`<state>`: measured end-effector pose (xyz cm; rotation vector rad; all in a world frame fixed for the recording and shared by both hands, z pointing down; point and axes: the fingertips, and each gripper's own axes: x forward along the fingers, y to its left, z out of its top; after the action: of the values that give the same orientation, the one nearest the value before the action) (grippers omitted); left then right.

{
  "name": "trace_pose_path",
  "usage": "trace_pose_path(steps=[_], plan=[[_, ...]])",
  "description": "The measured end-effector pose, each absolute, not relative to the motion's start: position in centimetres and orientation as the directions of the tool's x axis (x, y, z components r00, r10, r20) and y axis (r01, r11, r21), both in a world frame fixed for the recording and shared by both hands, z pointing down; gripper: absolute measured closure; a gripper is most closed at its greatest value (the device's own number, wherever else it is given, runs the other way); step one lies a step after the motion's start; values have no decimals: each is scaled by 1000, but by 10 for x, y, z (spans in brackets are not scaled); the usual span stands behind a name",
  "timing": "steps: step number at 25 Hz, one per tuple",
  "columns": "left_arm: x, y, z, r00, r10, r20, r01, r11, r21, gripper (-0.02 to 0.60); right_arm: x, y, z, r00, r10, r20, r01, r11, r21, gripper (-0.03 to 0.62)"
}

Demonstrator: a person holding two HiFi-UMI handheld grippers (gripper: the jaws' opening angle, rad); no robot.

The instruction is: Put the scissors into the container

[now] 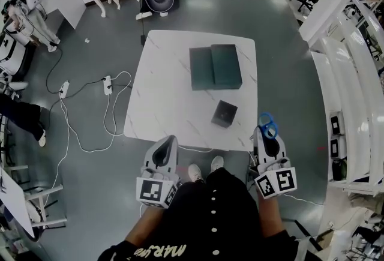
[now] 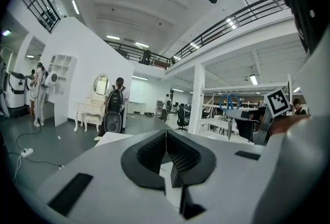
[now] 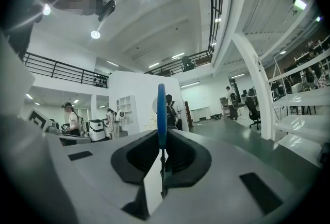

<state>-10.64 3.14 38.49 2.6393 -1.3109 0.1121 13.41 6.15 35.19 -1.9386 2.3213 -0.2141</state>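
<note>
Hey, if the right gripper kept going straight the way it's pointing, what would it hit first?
Probably nothing: the right gripper points along the right edge of the table, passing right of the small black box and the dark green container. Depth is unclear, so it could clip the container.

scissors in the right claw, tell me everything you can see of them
The scissors have two blue loop handles, plastic by the look, and thin dark blades. The right claw is shut on them, handles standing above the jaws, blades hanging below, edge-on in that claw's own view. They are in the air beside the white table's near right corner, touching nothing else.
</note>
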Motion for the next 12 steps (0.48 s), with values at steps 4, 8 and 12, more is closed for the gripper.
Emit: trace_pose_path(steps=[4, 8, 12], plan=[[-97, 17, 384, 598, -788, 149, -802, -584, 128, 552, 141, 42, 354, -198, -980, -3, -963, 195, -184, 543], [-84, 3, 372, 583, -802, 128, -812, -572, 113, 552, 149, 20, 347, -231, -973, -27, -955, 232, -182, 543], [-65, -9, 364, 575, -810, 116, -818, -566, 100, 551, 164, -1, 342, -259, -965, -42, -948, 262, -183, 543]])
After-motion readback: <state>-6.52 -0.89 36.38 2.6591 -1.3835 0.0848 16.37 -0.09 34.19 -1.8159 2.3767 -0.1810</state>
